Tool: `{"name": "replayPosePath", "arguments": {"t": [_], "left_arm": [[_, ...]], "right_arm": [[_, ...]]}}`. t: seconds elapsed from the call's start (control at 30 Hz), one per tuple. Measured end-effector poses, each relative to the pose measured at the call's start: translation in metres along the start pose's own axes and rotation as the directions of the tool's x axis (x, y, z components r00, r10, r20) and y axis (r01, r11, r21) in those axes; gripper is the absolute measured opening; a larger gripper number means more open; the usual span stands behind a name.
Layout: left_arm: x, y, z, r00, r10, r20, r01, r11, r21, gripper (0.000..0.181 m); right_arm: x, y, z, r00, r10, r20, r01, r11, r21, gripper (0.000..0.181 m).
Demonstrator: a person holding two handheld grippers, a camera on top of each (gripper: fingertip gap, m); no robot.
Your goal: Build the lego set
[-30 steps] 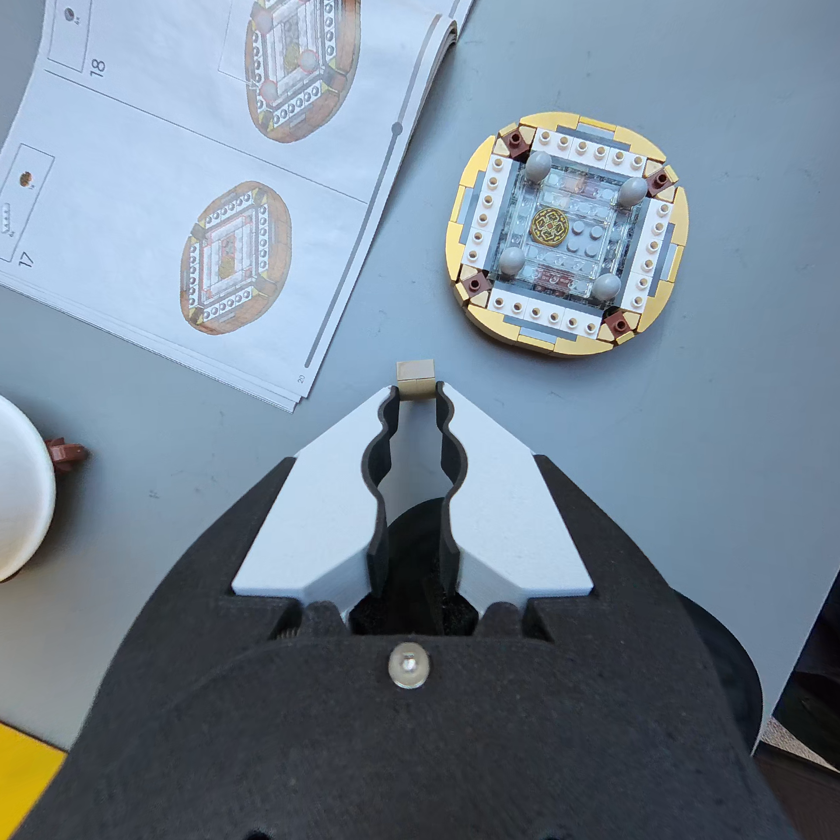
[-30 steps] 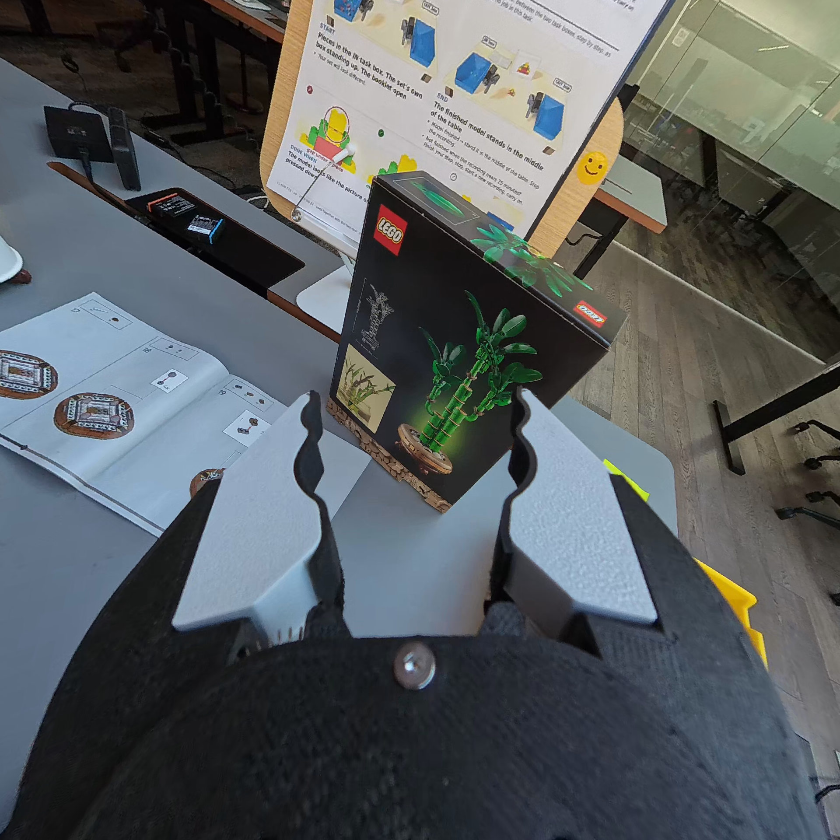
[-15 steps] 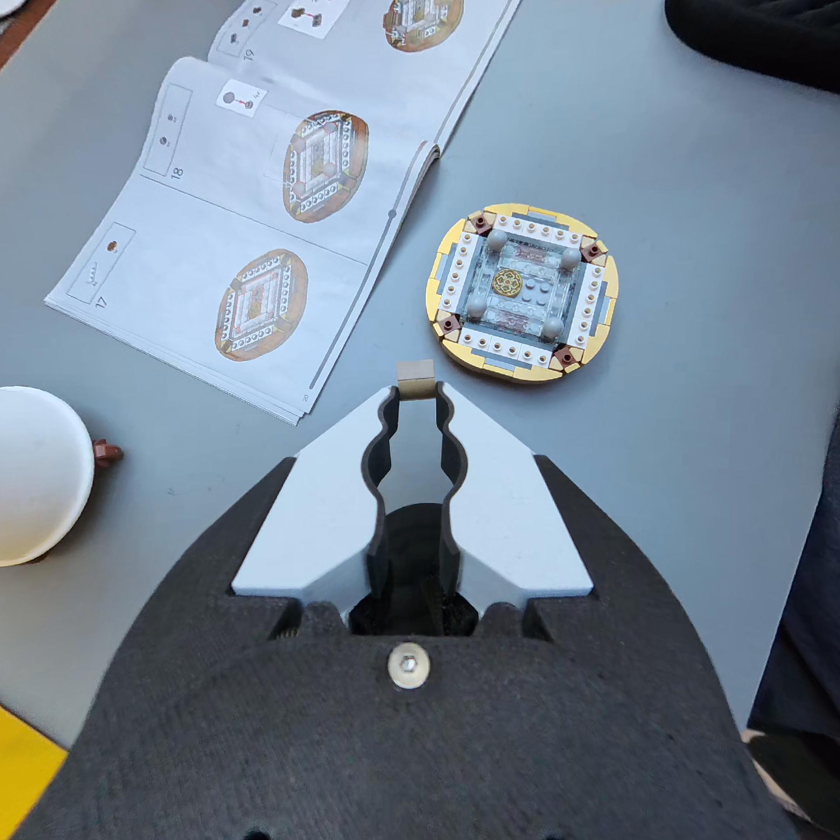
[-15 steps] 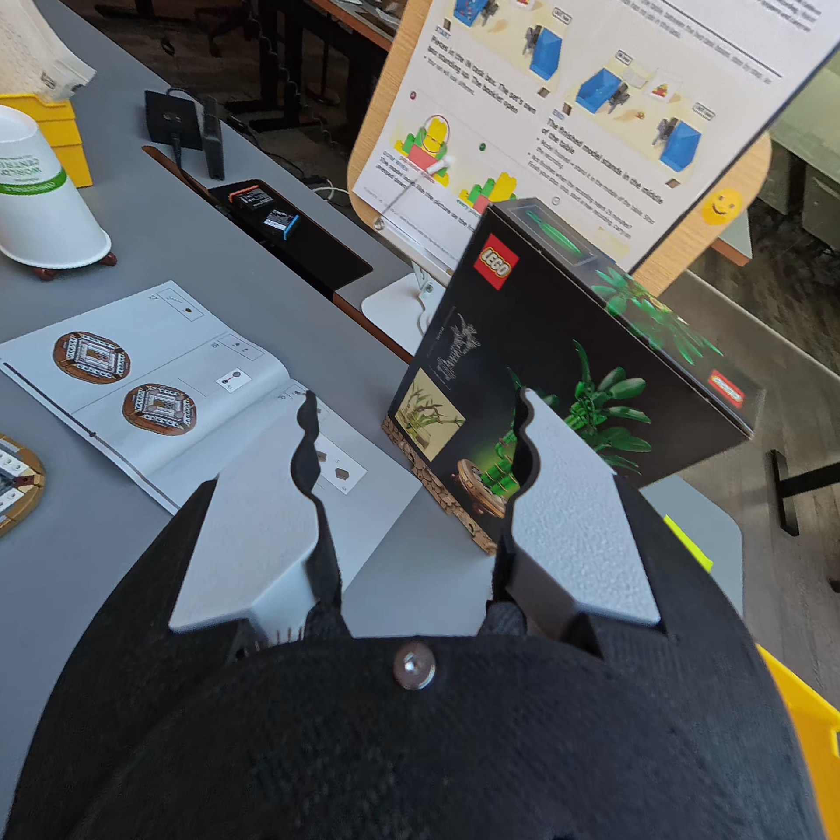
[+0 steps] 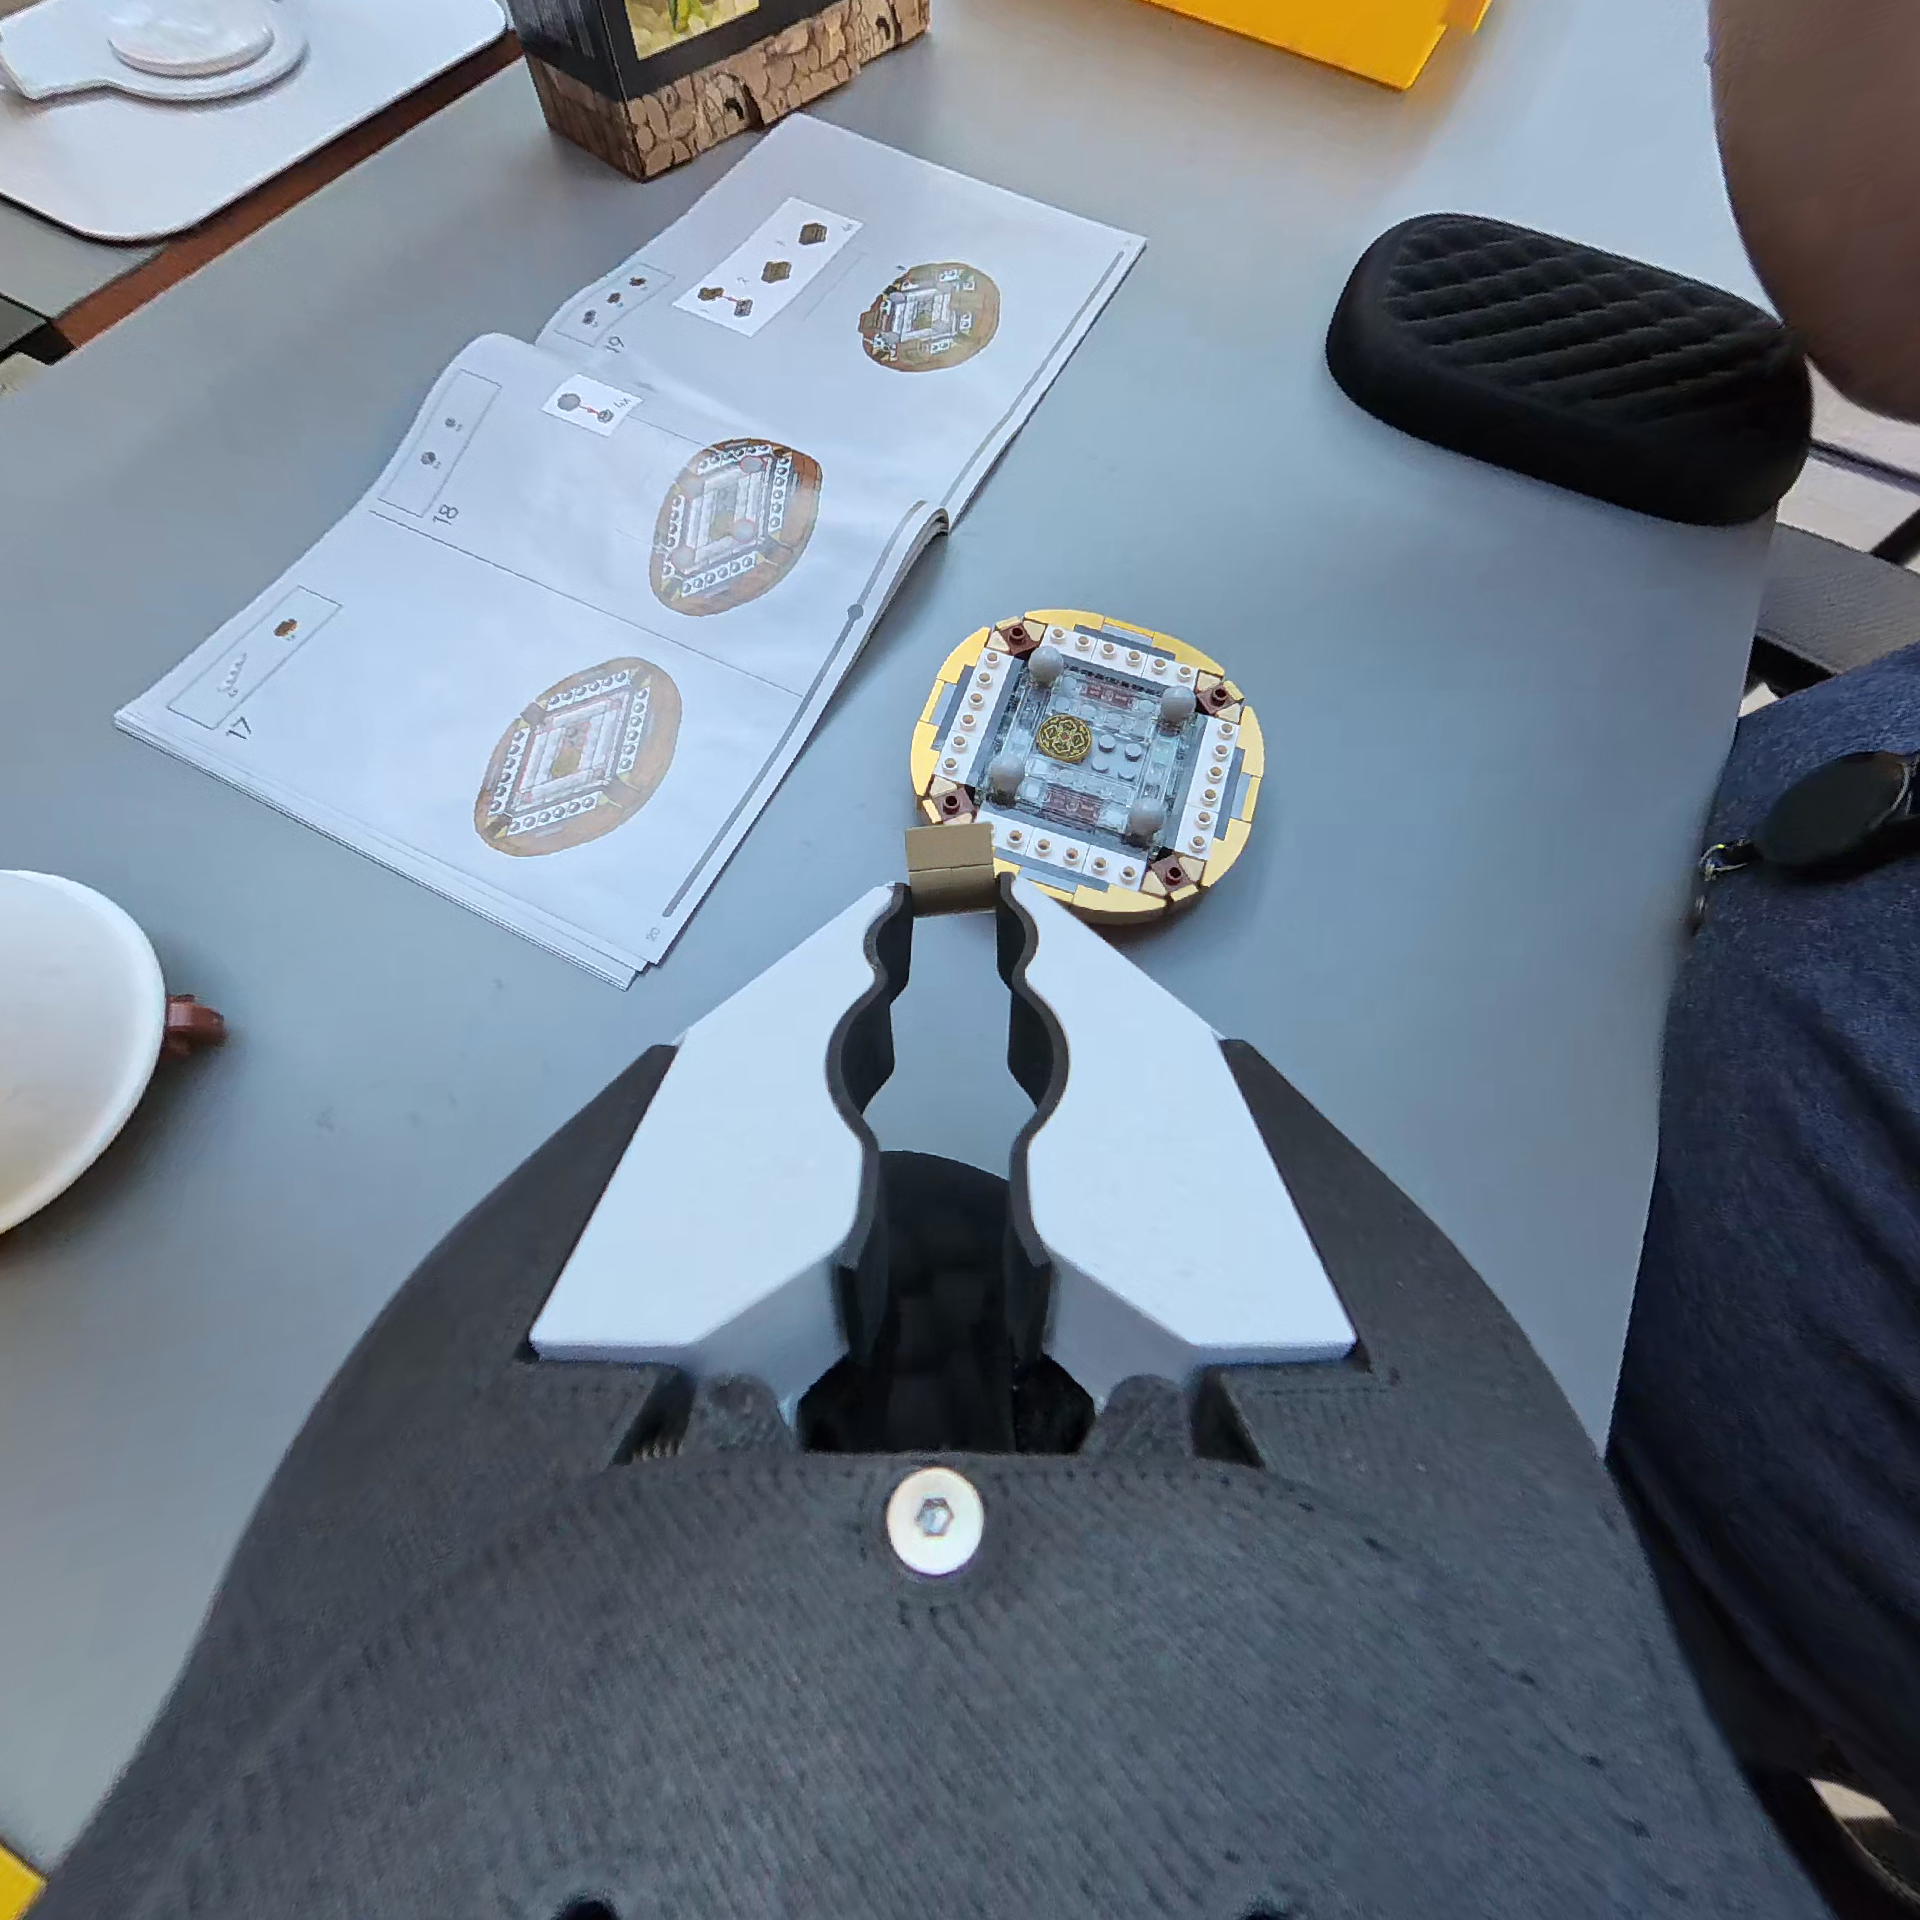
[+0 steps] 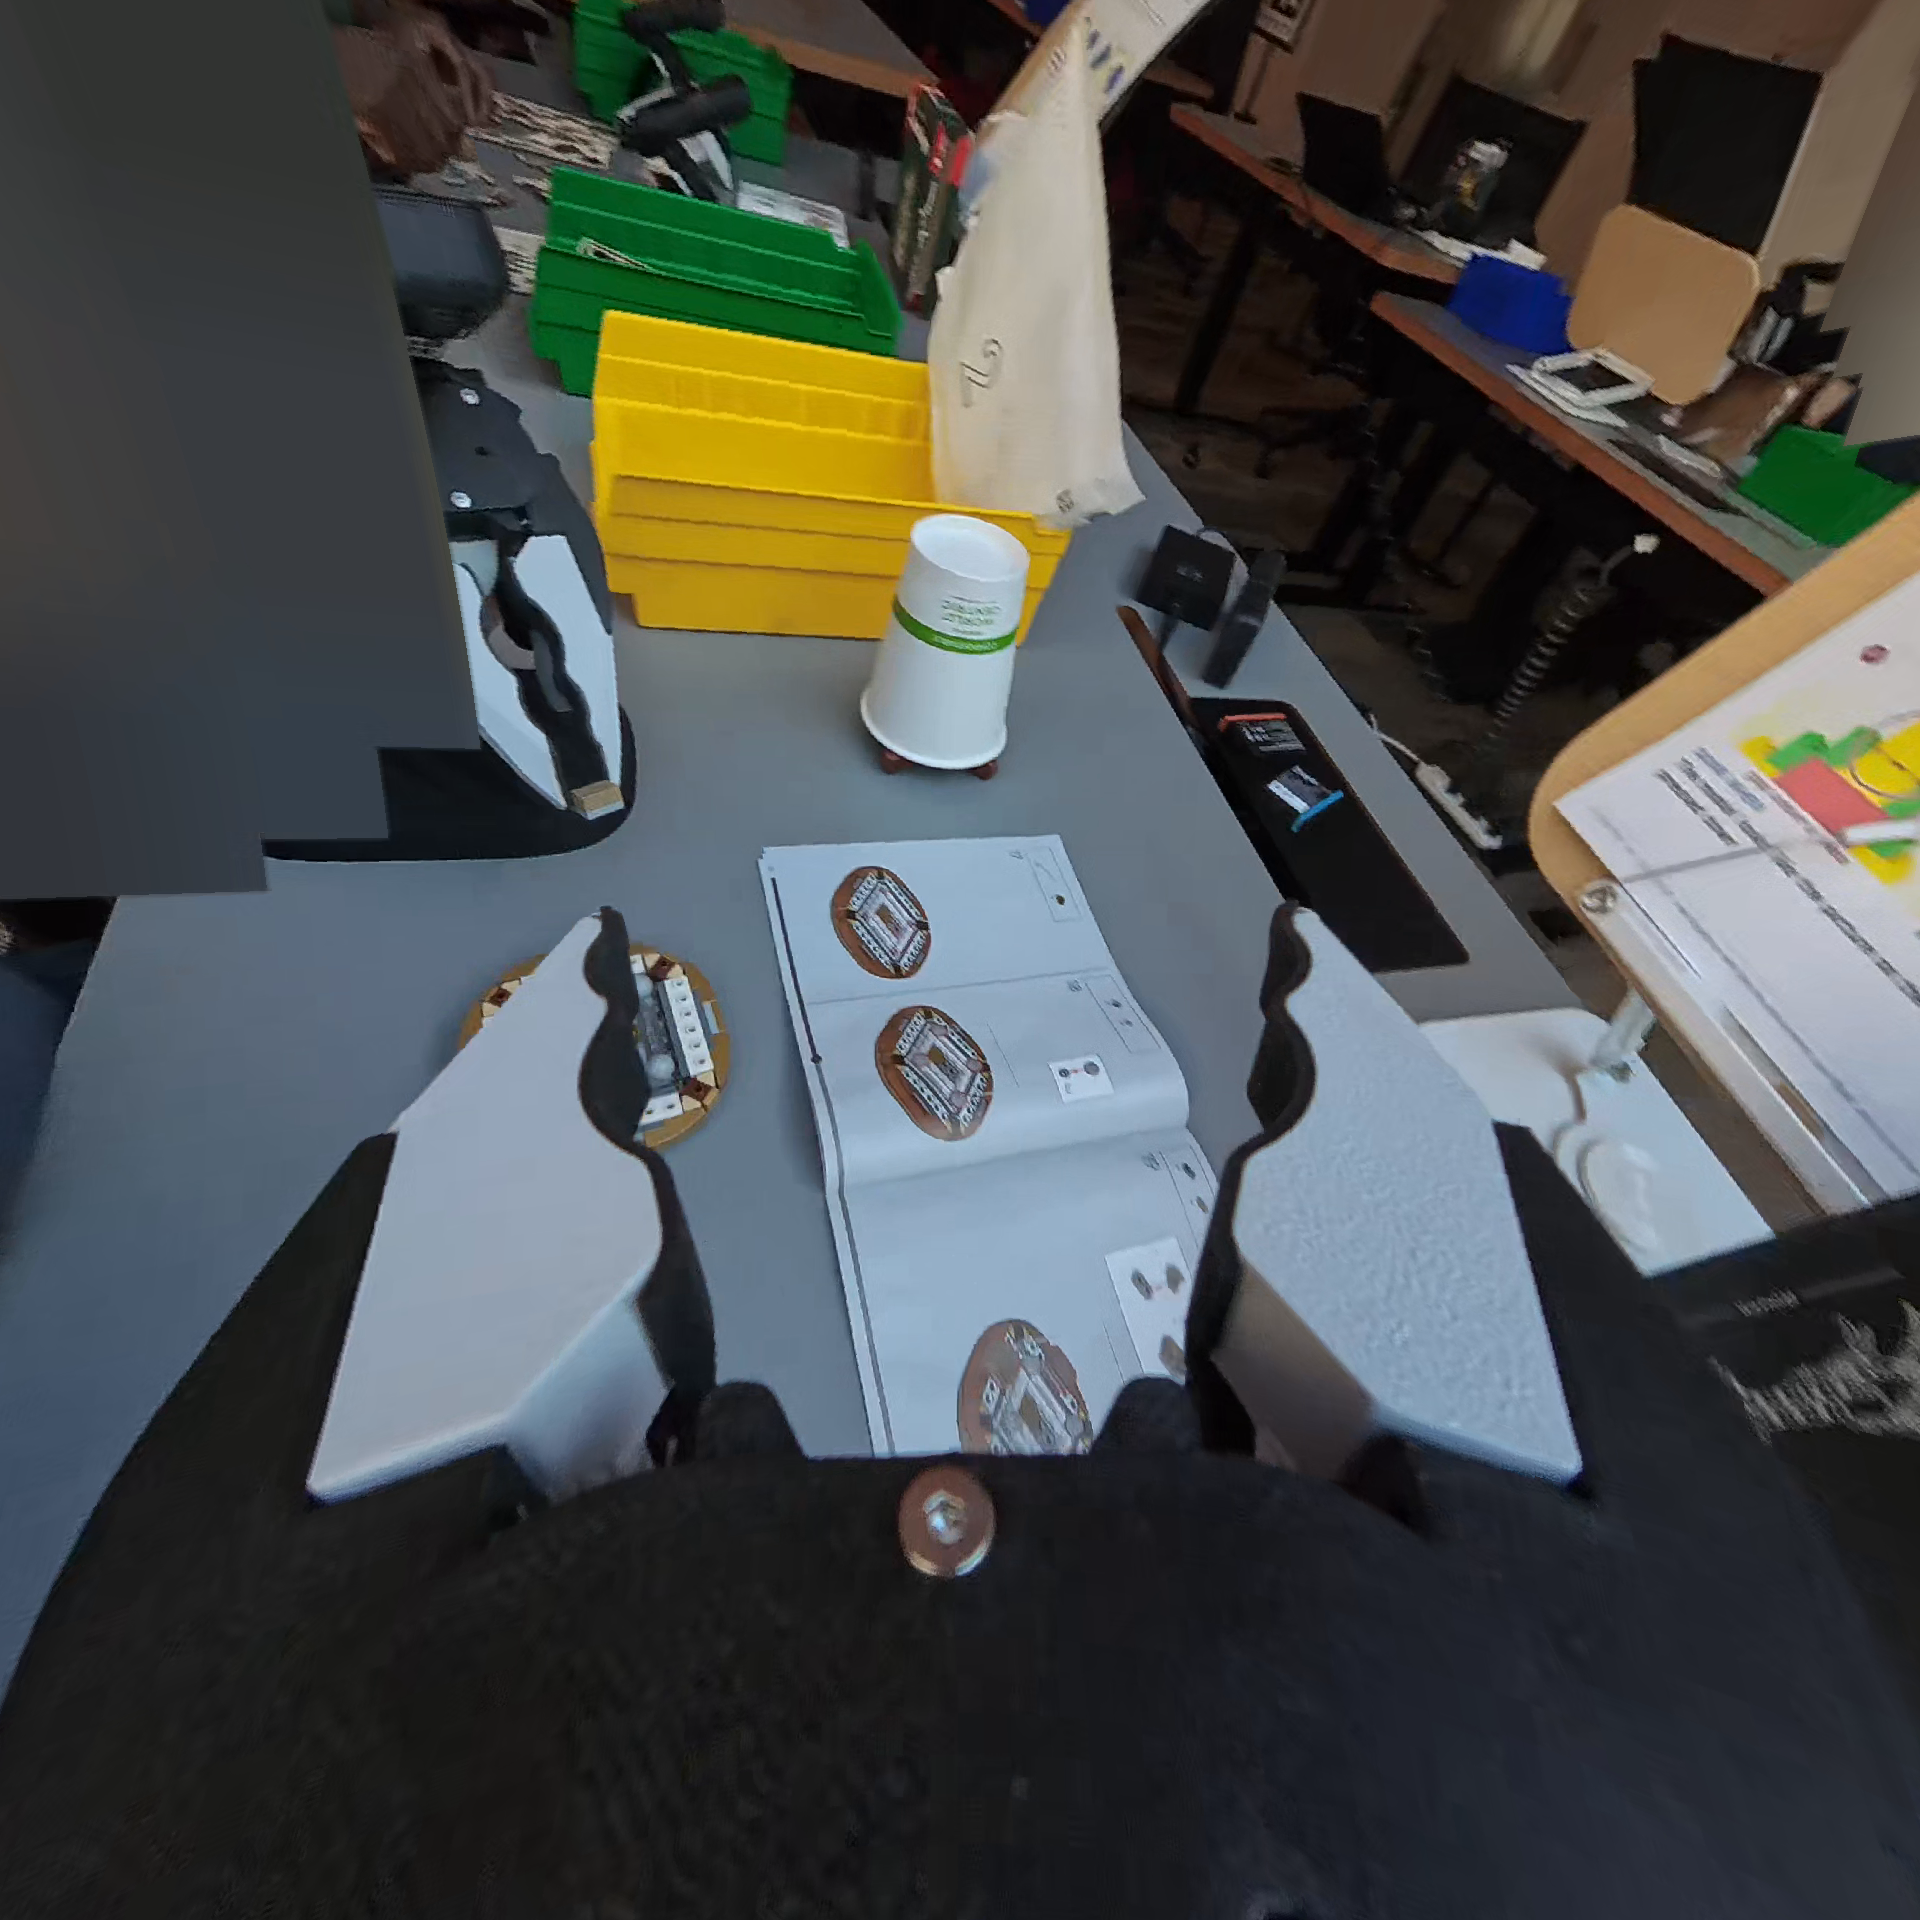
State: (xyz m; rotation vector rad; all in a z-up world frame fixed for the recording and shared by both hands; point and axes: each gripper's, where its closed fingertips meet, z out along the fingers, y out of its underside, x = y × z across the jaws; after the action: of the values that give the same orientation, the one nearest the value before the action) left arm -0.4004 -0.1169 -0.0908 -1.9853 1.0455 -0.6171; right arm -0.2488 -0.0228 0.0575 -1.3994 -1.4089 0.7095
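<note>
My left gripper (image 5: 951, 896) is shut on a small tan brick (image 5: 948, 858) and holds it above the grey table, just in front of the round gold-rimmed lego base (image 5: 1088, 762). The base has white studded rows, grey knobs and a gold medallion. The open instruction booklet (image 5: 623, 582) lies left of it. In the right wrist view my right gripper (image 6: 945, 920) is open and empty above the booklet (image 6: 966, 1049), with the base (image 6: 675, 1049) partly behind its left finger (image 6: 520, 1174). The left gripper (image 6: 594, 798) with the tan brick (image 6: 594, 796) shows farther off.
An upturned white paper cup (image 6: 951, 644) stands over brown pieces (image 5: 192, 1023). Yellow bins (image 6: 769, 499) and green bins (image 6: 707, 270) stand behind it. The dark set box (image 5: 717, 62) stands beyond the booklet. A black padded armrest (image 5: 1569, 364) and a person's leg (image 5: 1797, 1143) are at the right. The gap from one gripper's tips to the other's is roughly 25 centimetres. The black padded armrest (image 5: 1569, 364) lies around 25 centimetres away from my right fingertips.
My left gripper has pulled back and up with the tan brick, so the base looks smaller. My right gripper has swung left from the set box to over the booklet and base.
</note>
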Motion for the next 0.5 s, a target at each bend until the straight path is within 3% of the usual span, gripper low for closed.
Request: {"name": "replayPosePath", "arguments": {"t": [0.1,0.23,0.3,0.4,0.5], "left_arm": [[0.0,-0.002,-0.004,1.0,-0.002,0.003,0.001,1.0,0.022,0.014],[0.006,-0.002,-0.004,1.0,-0.003,-0.029,0.004,1.0,0.019,0.014],[0.009,0.0,-0.001,0.999,0.006,-0.038,-0.006,1.0,0.001,0.014],[0.014,0.004,0.007,0.998,0.02,-0.056,-0.022,0.999,-0.03,0.014],[0.022,0.006,0.019,0.994,0.049,-0.097,-0.054,0.997,-0.056,0.014]], "right_arm": [[-0.039,0.014,0.029,0.99,-0.021,0.141,0.012,0.998,0.066,0.128],[-0.101,0.077,0.077,0.951,0.061,0.303,-0.036,0.996,-0.087,0.14],[-0.115,0.104,0.094,0.946,0.083,0.314,-0.034,0.987,-0.159,0.145],[-0.134,0.118,0.106,0.926,0.135,0.352,-0.073,0.98,-0.185,0.147],[-0.143,0.135,0.112,0.935,0.073,0.348,0.013,0.971,-0.24,0.147]]}}
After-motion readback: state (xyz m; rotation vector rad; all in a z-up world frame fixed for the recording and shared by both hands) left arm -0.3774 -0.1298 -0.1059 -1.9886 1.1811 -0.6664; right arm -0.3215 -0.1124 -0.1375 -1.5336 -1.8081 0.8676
